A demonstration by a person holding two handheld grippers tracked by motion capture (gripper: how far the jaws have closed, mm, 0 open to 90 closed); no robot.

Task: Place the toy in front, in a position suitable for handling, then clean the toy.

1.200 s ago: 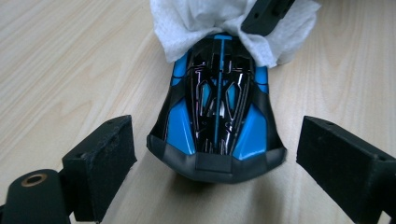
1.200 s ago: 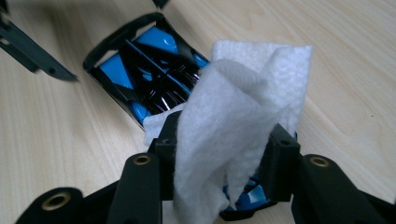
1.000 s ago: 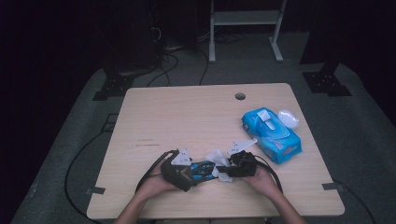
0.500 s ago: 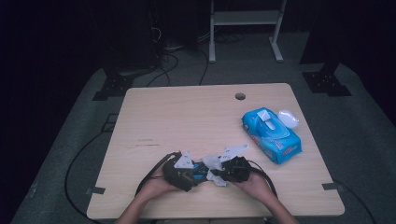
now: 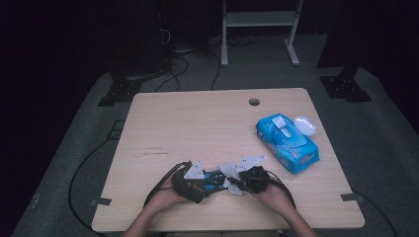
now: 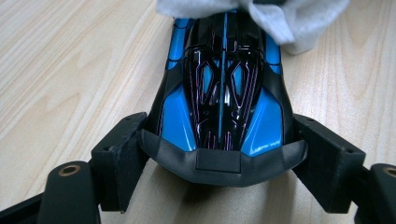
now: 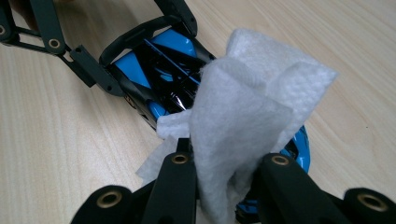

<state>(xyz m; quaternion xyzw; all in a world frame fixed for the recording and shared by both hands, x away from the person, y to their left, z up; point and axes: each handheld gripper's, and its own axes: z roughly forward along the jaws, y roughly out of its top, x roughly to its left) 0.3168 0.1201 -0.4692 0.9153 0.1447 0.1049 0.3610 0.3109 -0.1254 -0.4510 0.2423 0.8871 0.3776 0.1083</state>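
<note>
A blue and black toy car (image 6: 224, 93) lies on the wooden table (image 5: 197, 123) near its front edge. My left gripper (image 6: 224, 158) grips the car's rear end between its pads; its jaws have just been closing on it. From the other side, my right gripper (image 7: 229, 163) has just closed on a crumpled white wipe (image 7: 243, 107), which rests on the car's (image 7: 154, 60) front half. In the high view the left gripper (image 5: 195, 180) and the right gripper (image 5: 247, 180) face each other across the car (image 5: 213, 178).
A blue pack of wet wipes (image 5: 286, 143) lies at the right of the table, with a white cap-like piece (image 5: 305, 125) beside it. A cable hole (image 5: 254, 101) sits near the far edge. Black cables trail from both grippers over the front edge.
The right gripper has moved left with the wipe, closer to the left gripper, so the wipe now lies over the car. The left hand has stayed in place.
</note>
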